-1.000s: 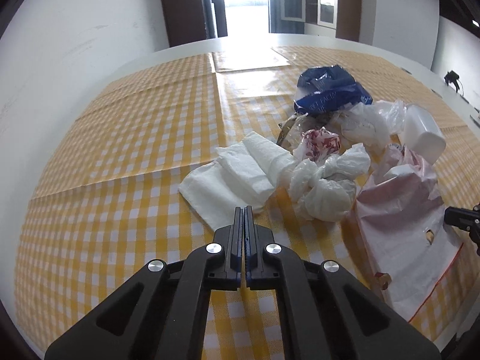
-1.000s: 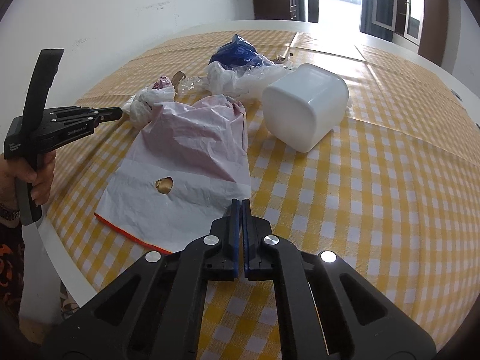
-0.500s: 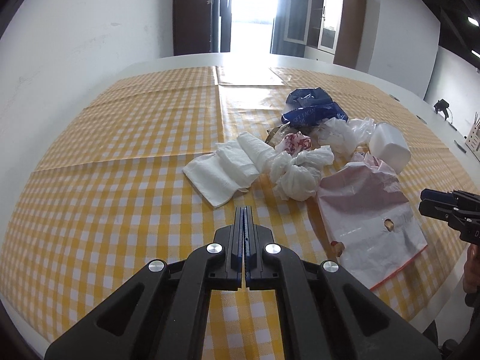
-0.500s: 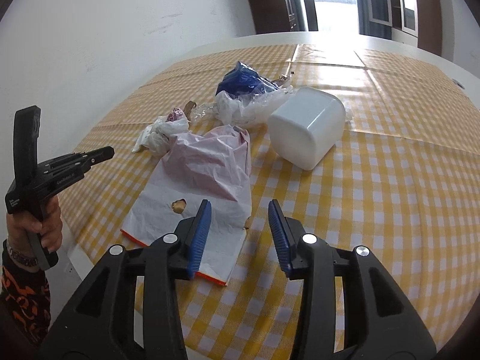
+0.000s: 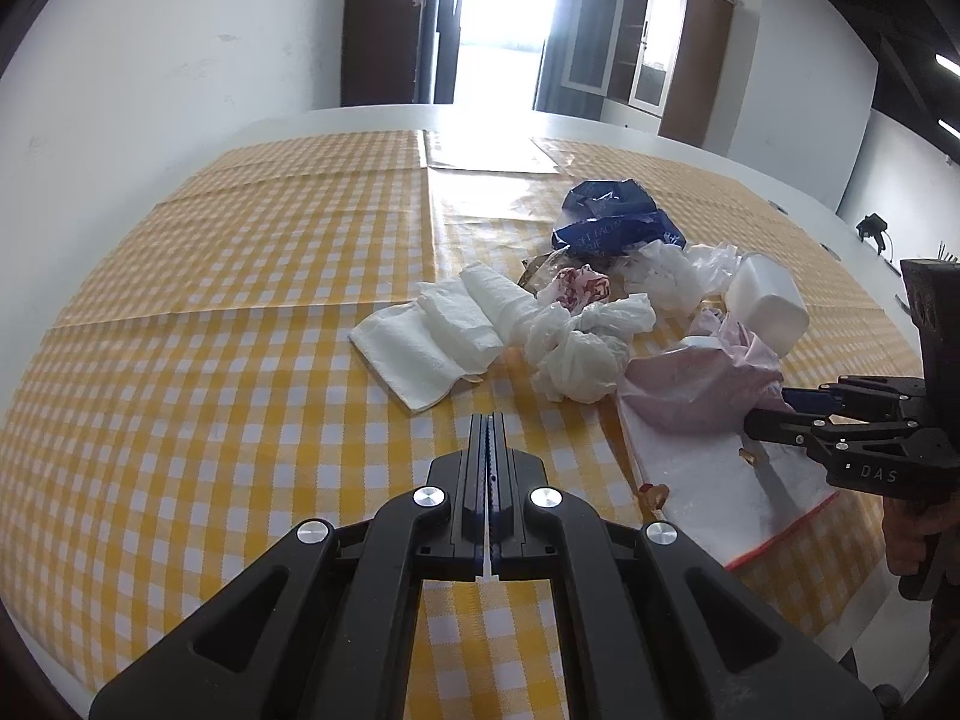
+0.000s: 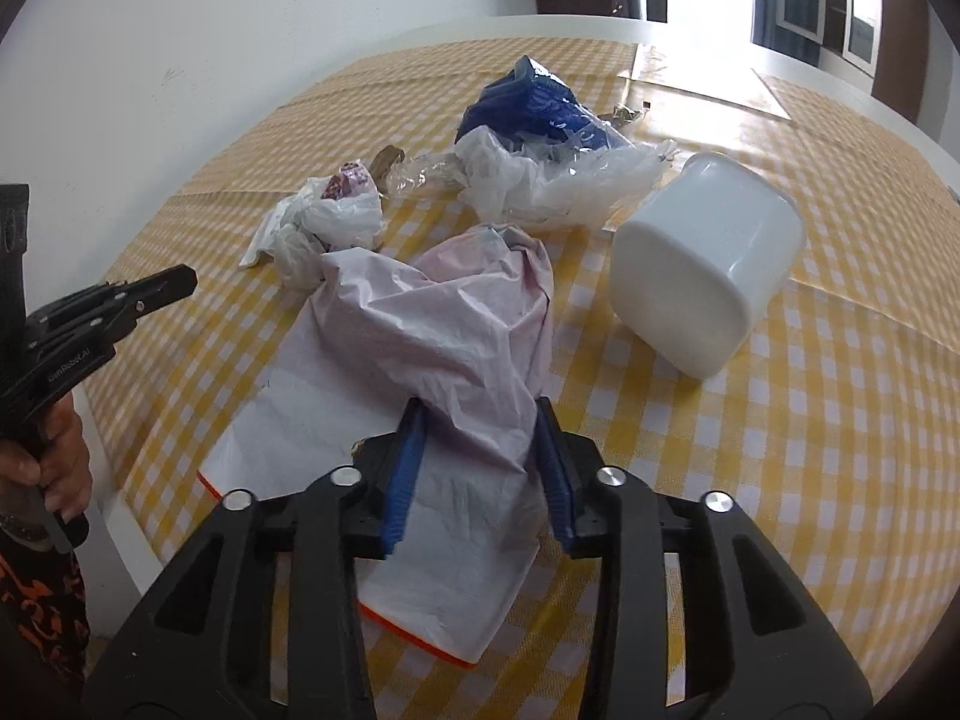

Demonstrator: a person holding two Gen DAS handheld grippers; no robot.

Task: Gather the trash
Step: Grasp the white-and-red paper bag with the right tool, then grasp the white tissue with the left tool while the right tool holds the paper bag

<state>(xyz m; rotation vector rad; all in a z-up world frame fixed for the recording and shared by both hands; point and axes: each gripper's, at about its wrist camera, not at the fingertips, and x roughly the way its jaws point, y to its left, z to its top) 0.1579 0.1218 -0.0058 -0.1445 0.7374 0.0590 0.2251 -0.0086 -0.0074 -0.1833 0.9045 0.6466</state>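
Observation:
A pale pink plastic bag (image 6: 420, 348) with an orange bottom edge lies flat on the yellow checked tablecloth; it also shows in the left wrist view (image 5: 702, 402). My right gripper (image 6: 480, 420) is open, its blue pads on either side of the bag's crumpled middle. My left gripper (image 5: 489, 432) is shut and empty above the cloth, short of a folded white napkin (image 5: 426, 348). Around them lie a knotted white bag (image 5: 576, 354), a red-printed wrapper (image 5: 579, 285), a blue bag (image 6: 528, 105), clear film (image 6: 564, 180) and a white plastic tub (image 6: 708, 276) on its side.
The table's white rim (image 6: 120, 516) runs close on the left of the right wrist view. A bare strip of table (image 5: 486, 147) shows at the far end. Cupboards (image 5: 678, 66) and a bright doorway stand behind. The right gripper also shows in the left wrist view (image 5: 774, 414).
My right gripper opened and moved forward over the pink bag, which now sits between its pads. My left gripper stayed shut and drew back and up from the napkin.

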